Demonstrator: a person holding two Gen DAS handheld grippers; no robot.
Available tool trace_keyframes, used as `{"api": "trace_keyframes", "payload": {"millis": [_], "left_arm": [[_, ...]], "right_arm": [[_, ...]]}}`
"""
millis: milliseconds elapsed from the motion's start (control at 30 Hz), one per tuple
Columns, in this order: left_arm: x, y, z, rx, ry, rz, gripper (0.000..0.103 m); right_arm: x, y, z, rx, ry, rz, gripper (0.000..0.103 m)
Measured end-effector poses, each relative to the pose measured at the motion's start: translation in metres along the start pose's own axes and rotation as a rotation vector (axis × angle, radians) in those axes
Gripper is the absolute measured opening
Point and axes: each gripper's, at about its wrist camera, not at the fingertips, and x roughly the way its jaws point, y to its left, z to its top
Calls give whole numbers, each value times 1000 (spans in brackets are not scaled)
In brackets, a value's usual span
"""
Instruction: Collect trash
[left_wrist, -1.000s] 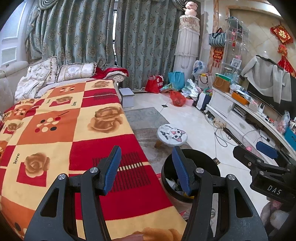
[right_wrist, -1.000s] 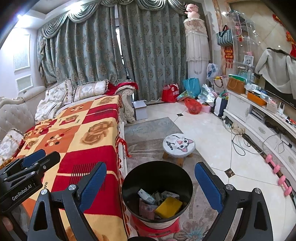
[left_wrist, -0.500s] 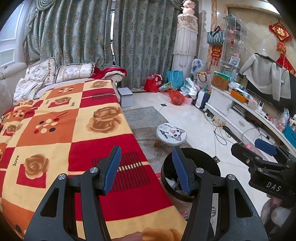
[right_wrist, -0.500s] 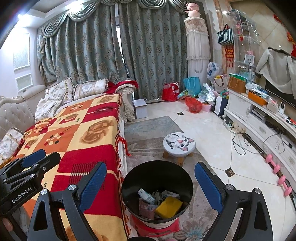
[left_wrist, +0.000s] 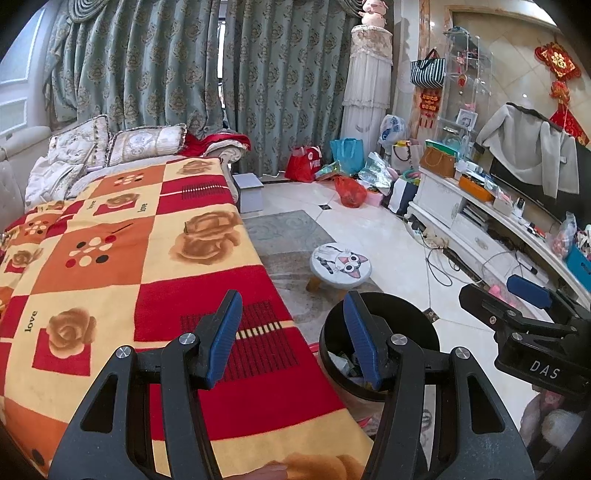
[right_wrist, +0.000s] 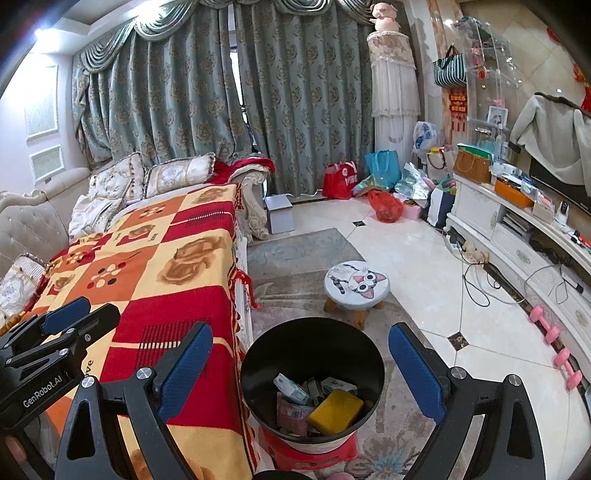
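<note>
A black round trash bin stands on a red stool beside the sofa, holding a yellow sponge and several crumpled packets. My right gripper hovers just above and before the bin, open wide with nothing between its blue pads. My left gripper hangs over the sofa's edge, open and empty, its right finger in front of the bin. Each gripper shows in the other's view: the right gripper at the right edge, the left gripper at the lower left.
A sofa under a red, orange and yellow patterned blanket fills the left. A small cat-print stool stands on the rug beyond the bin. Bags lie by the curtains. A white TV cabinet and pink dumbbells line the right.
</note>
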Motion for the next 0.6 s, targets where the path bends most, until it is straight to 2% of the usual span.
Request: {"api": "trace_keyframes", "payload": {"millis": [600], "left_arm": [[5,4,-5,-13,32,-34,56]], "right_arm": [[2,-3,-7,-4,9,2,95]]}}
